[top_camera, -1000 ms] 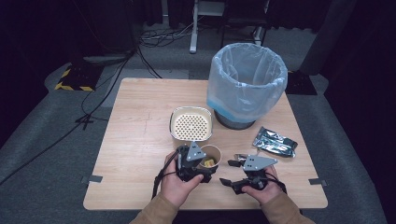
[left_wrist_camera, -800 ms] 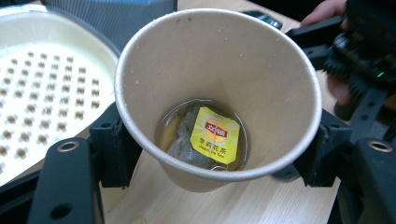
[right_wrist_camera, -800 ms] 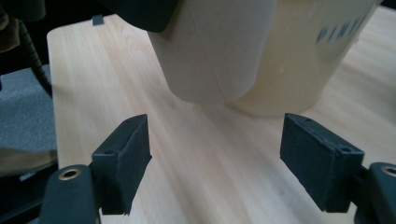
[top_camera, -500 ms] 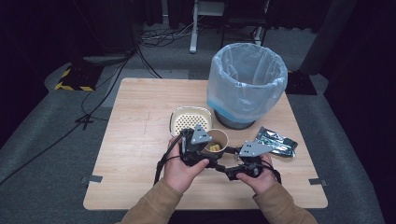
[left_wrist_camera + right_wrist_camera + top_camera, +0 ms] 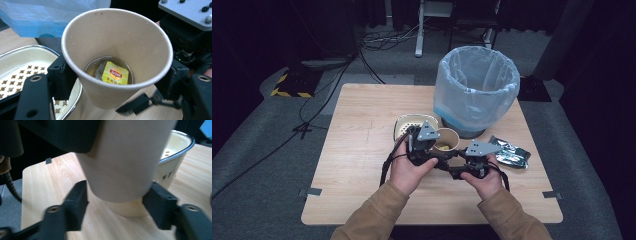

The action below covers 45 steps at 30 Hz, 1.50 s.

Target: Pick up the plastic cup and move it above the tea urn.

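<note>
**Describer:** Both grippers meet at centre frame of the high view. Your left gripper (image 5: 438, 145) is clamped on a paper cup (image 5: 446, 140), held just above the wooden table (image 5: 362, 150). Your right gripper (image 5: 115, 202) has just been closing, its jaws flanking the cup's base, but the pads look slightly apart from the wall.

**Operator:** What's inside, and around it?

**Describer:** A tea bag (image 5: 115, 75) with a yellow tag lies in a little liquid. A perforated cream tray (image 5: 22, 67) sits lower left in the left gripper view; a lined bin (image 5: 474, 87) stands upper right in the high view.

**Operator:** Risks?

**Describer:** Likely squeezing: thin paper could buckle and spill. Tilting early would drip on the table, short of tray or bin
</note>
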### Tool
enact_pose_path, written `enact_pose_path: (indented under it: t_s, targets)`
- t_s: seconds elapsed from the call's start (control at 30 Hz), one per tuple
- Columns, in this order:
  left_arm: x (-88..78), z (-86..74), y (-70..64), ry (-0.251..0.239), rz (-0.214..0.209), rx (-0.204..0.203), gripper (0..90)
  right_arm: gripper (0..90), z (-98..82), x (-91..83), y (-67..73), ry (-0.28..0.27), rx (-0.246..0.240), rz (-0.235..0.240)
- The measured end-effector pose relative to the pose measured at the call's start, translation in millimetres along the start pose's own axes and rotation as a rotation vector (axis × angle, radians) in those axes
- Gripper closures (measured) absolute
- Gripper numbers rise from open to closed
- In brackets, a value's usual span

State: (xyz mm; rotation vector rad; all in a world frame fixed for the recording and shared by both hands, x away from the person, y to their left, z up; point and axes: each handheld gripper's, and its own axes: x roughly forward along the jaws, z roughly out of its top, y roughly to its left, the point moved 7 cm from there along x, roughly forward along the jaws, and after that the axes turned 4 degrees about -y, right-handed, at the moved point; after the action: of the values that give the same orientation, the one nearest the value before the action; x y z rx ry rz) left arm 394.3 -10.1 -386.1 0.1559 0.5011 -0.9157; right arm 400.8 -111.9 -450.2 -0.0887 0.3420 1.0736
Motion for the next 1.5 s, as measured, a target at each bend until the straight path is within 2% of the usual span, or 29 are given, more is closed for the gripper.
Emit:
enact_pose_path:
  t_s: [0.07, 0.2, 0.27, 0.3, 0.33, 0.4, 0.43, 0.5, 0.53, 0.6, 0.73, 0.83, 0.97, 1.13, 1.23, 1.33, 1.4, 1.5]
  targets:
    - [-1.2, 0.4, 2.5, -0.009, 0.007, -0.002, 27.5, 42.1, 0.7, 0.8, -1.0, -0.007, -0.001, 0.001]
    - [-5.9, 1.1, 7.1, -0.025, 0.03, -0.008, 27.0, 53.7, 3.1, 3.0, -2.4, -0.019, -0.002, 0.014]
    - [-6.5, 0.6, 8.2, -0.028, 0.022, -0.011, 27.2, 51.3, 4.0, 4.5, -3.0, -0.018, -0.013, 0.02]
    - [-6.9, 0.5, 9.3, -0.027, 0.022, -0.014, 27.3, 45.4, 4.8, 6.0, -2.1, -0.025, -0.008, 0.02]
    - [-6.8, 0.4, 8.5, -0.024, 0.01, -0.037, 27.5, 39.3, 5.0, 7.2, -2.1, -0.021, -0.021, 0.012]
    - [-6.7, 1.3, 8.8, -0.026, -0.004, -0.04, 27.6, 27.6, 6.8, 12.5, -0.7, -0.026, -0.024, -0.006]
    - [-6.5, 1.5, 8.3, -0.027, -0.008, -0.044, 27.7, 26.8, 7.4, 13.4, -1.1, -0.029, -0.028, -0.011]
    - [-5.6, 2.7, 6.9, -0.027, -0.008, -0.041, 27.6, 28.2, 10.0, 15.1, -0.7, -0.042, -0.014, -0.013]
    - [-5.6, 2.7, 6.9, -0.027, -0.008, -0.041, 27.7, 33.3, 11.6, 15.2, -1.1, -0.048, -0.017, -0.011]
    - [-5.4, 3.7, 6.5, -0.033, -0.006, -0.034, 27.7, 35.3, 13.0, 14.8, -1.4, -0.054, -0.012, -0.008]
    - [-5.8, 5.4, 7.9, -0.035, -0.004, -0.031, 27.7, 35.4, 15.1, 16.3, -3.1, -0.058, -0.003, 0.002]
    - [-4.6, 7.0, 6.8, -0.049, -0.03, -0.042, 27.7, 28.8, 15.6, 18.7, -3.8, -0.054, 0.008, 0.0]
    - [-4.7, 7.7, 7.6, -0.043, -0.029, -0.033, 27.7, 35.0, 18.3, 20.4, -3.9, -0.07, 0.016, 0.008]
    - [-6.3, 9.2, 8.3, -0.055, -0.04, -0.035, 26.6, 35.6, 21.1, 19.1, -5.4, -0.06, -0.02, -0.006]
    - [-7.7, 11.7, 9.2, -0.082, -0.015, -0.032, 25.7, 35.7, 24.6, 18.5, -5.8, -0.066, -0.035, -0.013]
    - [-11.5, 13.7, 13.5, -0.082, 0.027, -0.015, 23.1, 35.7, 26.2, 19.0, -6.7, -0.066, -0.039, -0.012]
    - [-13.1, 15.4, 16.7, -0.092, 0.025, -0.029, 21.8, 35.8, 28.6, 18.7, -6.7, -0.06, -0.043, -0.016]
    - [-15.3, 16.7, 19.5, -0.094, 0.028, -0.031, 20.3, 35.8, 30.8, 18.4, -7.2, -0.056, -0.053, -0.021]
